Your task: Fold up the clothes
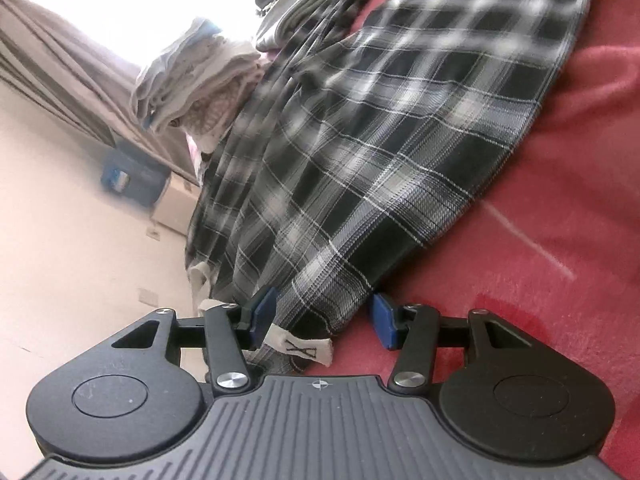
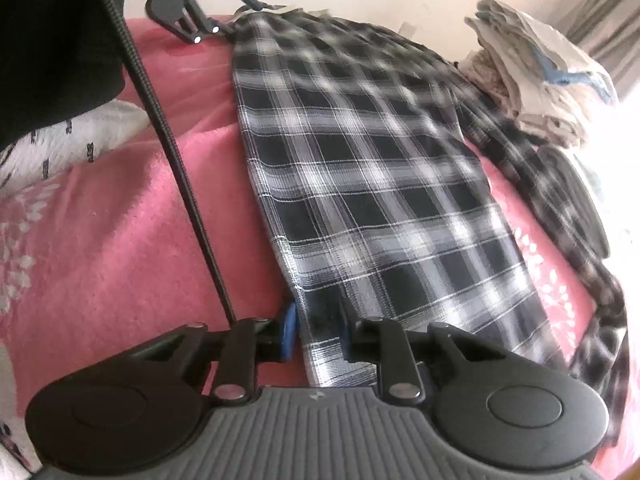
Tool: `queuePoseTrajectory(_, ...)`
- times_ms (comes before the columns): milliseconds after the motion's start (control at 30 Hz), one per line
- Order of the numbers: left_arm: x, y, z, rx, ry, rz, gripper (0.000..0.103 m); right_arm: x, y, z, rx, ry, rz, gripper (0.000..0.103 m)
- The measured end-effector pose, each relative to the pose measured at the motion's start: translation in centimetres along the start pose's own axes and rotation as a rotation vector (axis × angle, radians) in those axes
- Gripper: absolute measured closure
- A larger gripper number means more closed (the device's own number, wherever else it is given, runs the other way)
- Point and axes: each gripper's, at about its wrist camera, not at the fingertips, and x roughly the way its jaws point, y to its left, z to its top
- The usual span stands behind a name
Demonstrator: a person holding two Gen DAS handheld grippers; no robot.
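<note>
Pink fleece blanket (image 2: 120, 208) with pale flower prints covered the bed, and on it we had a black, grey and white checked woven garment (image 2: 372, 184) spread long and flat. Its long axis ran from our right gripper (image 2: 318, 334) to our left gripper (image 1: 322, 320). Behind stood a cream wall (image 1: 68, 216), striped curtains (image 1: 52, 52) and a stack of folded pale clothes (image 2: 536, 80). Our right fingers clenched one end of the cloth; our left fingers stood apart around the other end, beside its white label (image 1: 304, 350).
</note>
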Motion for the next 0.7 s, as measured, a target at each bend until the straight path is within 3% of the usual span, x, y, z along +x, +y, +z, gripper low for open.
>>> queuePoseTrajectory(200,-0.3,-0.9,-0.2,0.078,-0.023,0.024,0.052,0.3,0.4,0.4,-0.004,-0.011,-0.014,0.080)
queuePoseTrajectory(333,-0.1,-0.1,-0.1,0.056,-0.023,0.009,0.053,0.3,-0.3,0.4,0.029,-0.008,-0.052,0.081)
queuePoseTrajectory(500,0.6,0.2,0.6,0.027,-0.031,0.013,0.077,0.9,0.2,0.5,-0.003,0.005,-0.071,0.099)
queuePoseTrajectory(567,1.0,0.2,0.6,0.026,-0.019,-0.003,0.093,0.8,0.3,0.6,-0.012,0.005,-0.064,0.101)
queuePoseTrajectory(700,0.5,0.8,0.4,0.029,-0.009,-0.043,0.099,-0.3,0.1,0.4,-0.014,-0.014,-0.022,0.101)
